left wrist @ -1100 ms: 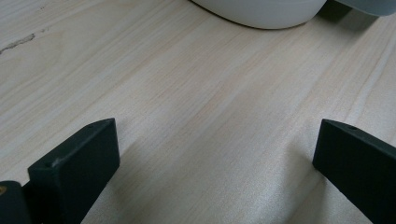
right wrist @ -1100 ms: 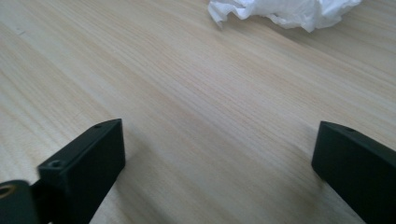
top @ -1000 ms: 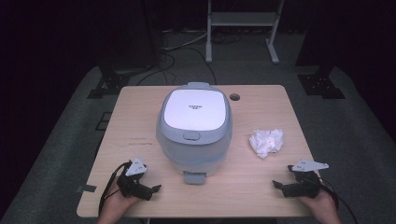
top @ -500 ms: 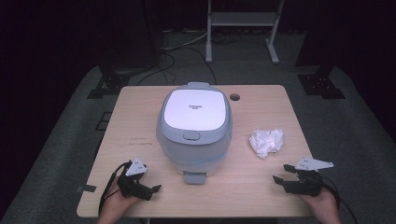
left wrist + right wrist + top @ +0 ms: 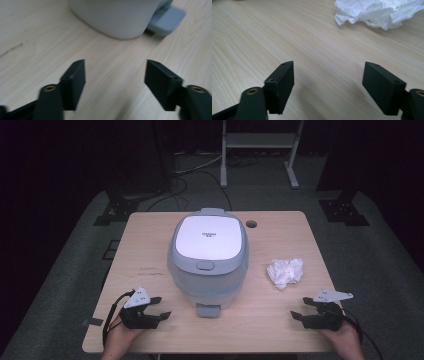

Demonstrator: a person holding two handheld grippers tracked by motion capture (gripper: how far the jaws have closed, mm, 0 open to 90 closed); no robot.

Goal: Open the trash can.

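Observation:
A grey-blue rice cooker [image 5: 209, 257] with a white lid, shut, stands in the middle of the wooden table [image 5: 150, 245]. Its pale wall [image 5: 115, 17] rises just ahead in the left gripper view. A crumpled white tissue [image 5: 285, 271] lies to its right, and again at the top of the right gripper view [image 5: 377, 11]. My left gripper [image 5: 162, 307] [image 5: 115, 82] hovers at the front left, pointing right toward the cooker. Its jaws have just been closing but stand open with nothing between them. My right gripper [image 5: 299, 308] [image 5: 328, 87] sits front right, pointing left. Its jaws have just been opening and are empty.
A small grey tab [image 5: 207, 310] juts from the cooker's base toward the front edge. A round cable hole [image 5: 251, 224] sits in the table behind the cooker. Dark floor with cables and a metal stand [image 5: 260, 150] lies beyond the table.
My left gripper has lifted slightly off the table and its jaws look narrower. The right gripper stays where it was.

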